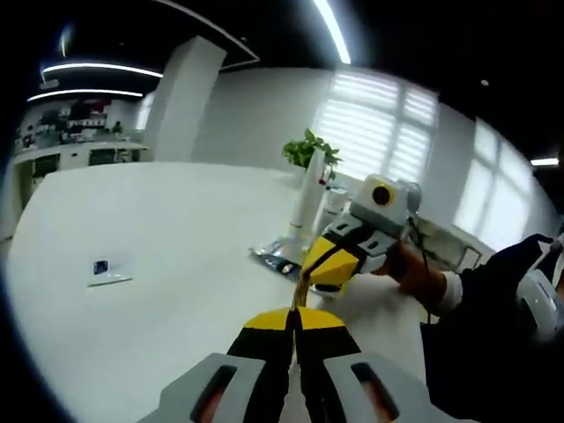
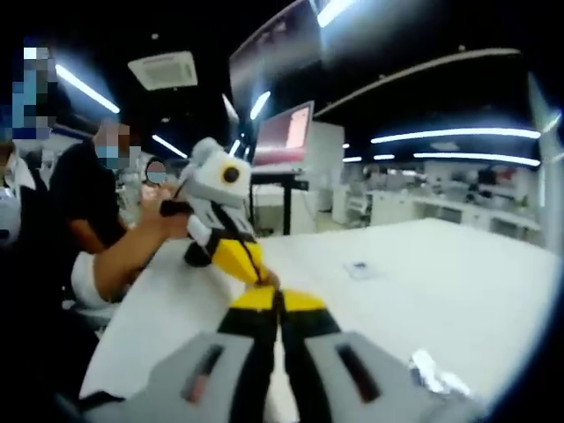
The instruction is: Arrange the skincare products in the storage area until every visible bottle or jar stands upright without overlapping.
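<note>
My left gripper (image 1: 295, 315) rises from the bottom of the left gripper view, its yellow-tipped jaws shut. My right gripper (image 1: 310, 275) comes in from the right, held by a hand, and also looks shut; the two tips nearly touch above the white table (image 1: 176, 229). A thin brownish sliver shows between the tips; I cannot tell what it is. In the right gripper view, my right gripper (image 2: 278, 298) is shut and the left gripper (image 2: 257, 269) meets it tip to tip. A tall white bottle (image 1: 308, 189) stands upright behind the grippers, beside a shiny foil pack (image 1: 280, 256).
A small white packet (image 1: 106, 269) with a blue square lies flat on the left of the table, also seen as the packet (image 2: 357, 269). A green plant (image 1: 308, 150) stands behind the bottle. Seated people (image 2: 88, 203) are at the table's left side. A foil pack (image 2: 432, 370) lies near the lower right.
</note>
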